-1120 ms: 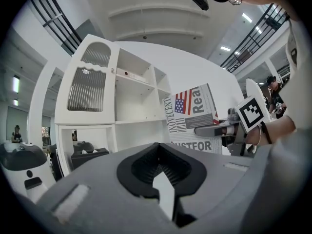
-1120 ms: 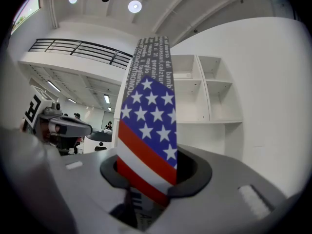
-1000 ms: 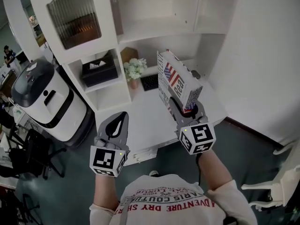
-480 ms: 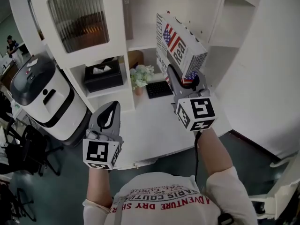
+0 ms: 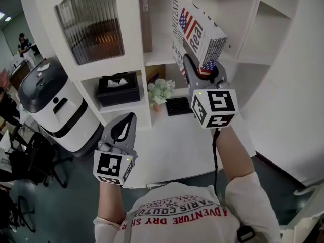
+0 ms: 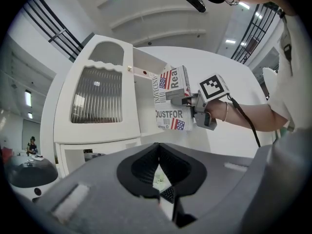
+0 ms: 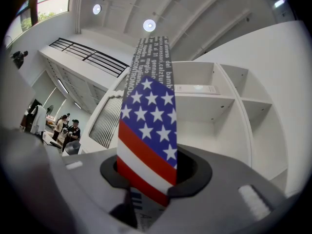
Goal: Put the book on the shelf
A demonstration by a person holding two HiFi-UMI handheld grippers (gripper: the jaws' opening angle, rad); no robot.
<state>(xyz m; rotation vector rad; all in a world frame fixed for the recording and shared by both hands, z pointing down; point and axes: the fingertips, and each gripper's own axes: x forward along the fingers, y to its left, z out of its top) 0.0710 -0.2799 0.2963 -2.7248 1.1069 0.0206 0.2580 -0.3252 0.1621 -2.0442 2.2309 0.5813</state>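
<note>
The right gripper [image 5: 202,67] clamps the flag-printed book [image 5: 200,29] by its lower end, up before the white shelf [image 5: 126,70]. The left gripper [image 5: 130,121] hangs lower, jaws seemingly together, empty.

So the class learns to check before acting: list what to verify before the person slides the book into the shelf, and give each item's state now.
1. Right gripper clamped on the book: ok.
2. Book held clear above the desk, flowers and keyboard: ok.
3. Open shelf bay ahead looks bare: ok.
4. Left gripper empty and away from the book: ok.
5. Bay deep enough for the book: cannot tell.
</note>
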